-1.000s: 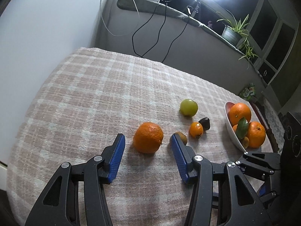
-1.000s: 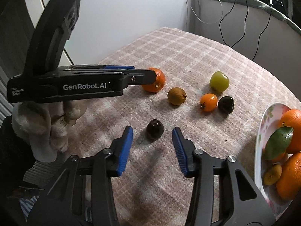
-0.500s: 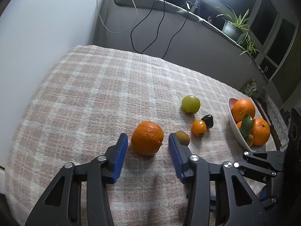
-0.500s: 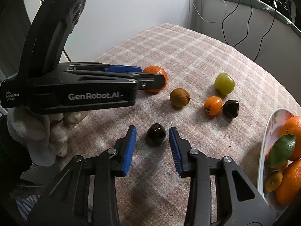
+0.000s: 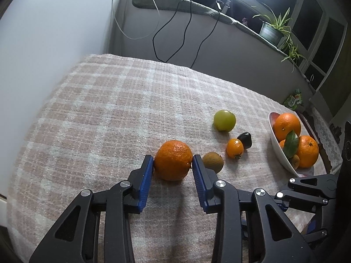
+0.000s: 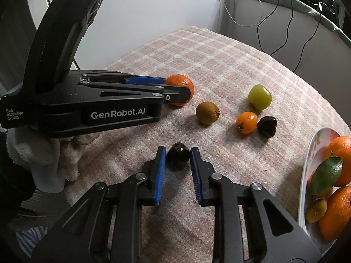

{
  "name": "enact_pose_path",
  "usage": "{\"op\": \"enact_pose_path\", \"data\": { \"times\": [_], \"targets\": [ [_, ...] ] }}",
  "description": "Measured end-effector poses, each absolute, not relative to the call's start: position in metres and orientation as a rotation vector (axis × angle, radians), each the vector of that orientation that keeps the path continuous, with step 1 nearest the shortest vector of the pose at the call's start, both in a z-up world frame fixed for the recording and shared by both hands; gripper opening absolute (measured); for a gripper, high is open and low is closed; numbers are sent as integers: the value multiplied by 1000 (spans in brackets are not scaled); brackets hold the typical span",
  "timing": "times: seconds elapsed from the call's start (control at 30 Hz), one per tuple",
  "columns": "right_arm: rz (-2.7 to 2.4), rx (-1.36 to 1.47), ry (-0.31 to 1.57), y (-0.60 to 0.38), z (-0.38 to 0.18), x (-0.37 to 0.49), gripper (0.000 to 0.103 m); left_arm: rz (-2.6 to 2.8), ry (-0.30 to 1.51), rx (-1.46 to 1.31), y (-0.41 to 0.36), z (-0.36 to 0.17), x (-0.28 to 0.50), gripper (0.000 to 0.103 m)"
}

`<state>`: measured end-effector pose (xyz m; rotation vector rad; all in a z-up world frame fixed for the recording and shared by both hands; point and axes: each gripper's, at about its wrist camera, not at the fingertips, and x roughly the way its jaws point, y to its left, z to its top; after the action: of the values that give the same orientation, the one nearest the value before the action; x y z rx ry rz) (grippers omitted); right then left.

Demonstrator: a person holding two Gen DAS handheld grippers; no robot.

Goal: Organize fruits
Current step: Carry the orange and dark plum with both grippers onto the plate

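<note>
A large orange (image 5: 172,160) sits on the checked tablecloth between the blue pads of my left gripper (image 5: 172,164), which touch both its sides. It also shows in the right wrist view (image 6: 180,85), partly behind the left gripper. A small dark fruit (image 6: 178,159) sits between the pads of my right gripper (image 6: 178,160), which press its sides. Loose on the cloth lie a brown kiwi (image 6: 207,115), a green fruit (image 6: 259,97), a small orange fruit (image 6: 246,122) and another dark fruit (image 6: 267,126). A white bowl (image 5: 279,153) holds oranges at the right.
The table's far edge meets a grey wall with hanging cables (image 5: 171,35). A potted plant (image 5: 272,30) stands on the ledge. The bowl's rim (image 6: 306,171) is at the right edge in the right wrist view. The gloved hand (image 6: 43,157) holds the left gripper.
Both grippers moved forward and closed in: the left pads came onto the orange, the right pads came onto the dark fruit. The fruits lie where they were.
</note>
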<state>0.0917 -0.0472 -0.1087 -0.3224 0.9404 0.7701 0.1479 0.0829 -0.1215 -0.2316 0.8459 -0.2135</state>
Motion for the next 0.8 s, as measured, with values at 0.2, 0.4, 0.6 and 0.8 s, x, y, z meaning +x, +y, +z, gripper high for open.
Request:
{"op": "enact_pose_path", "data": {
  "times": [0.2,0.4,0.6,0.8],
  "targets": [
    [773,-298,922,-56,-101,88,24,-220,832,-242,83,-116,143,35],
    [755,-263,903,-78,-90,82,24,-249,814,-239,73,-106,140,35],
    [725,-236,876,-106,-79,74,24,-295,799,-235,54,-97,138,35],
    [673,-195,860,-135,-72,74,24,-351,791,-225,27,-92,136,35]
  ]
}}
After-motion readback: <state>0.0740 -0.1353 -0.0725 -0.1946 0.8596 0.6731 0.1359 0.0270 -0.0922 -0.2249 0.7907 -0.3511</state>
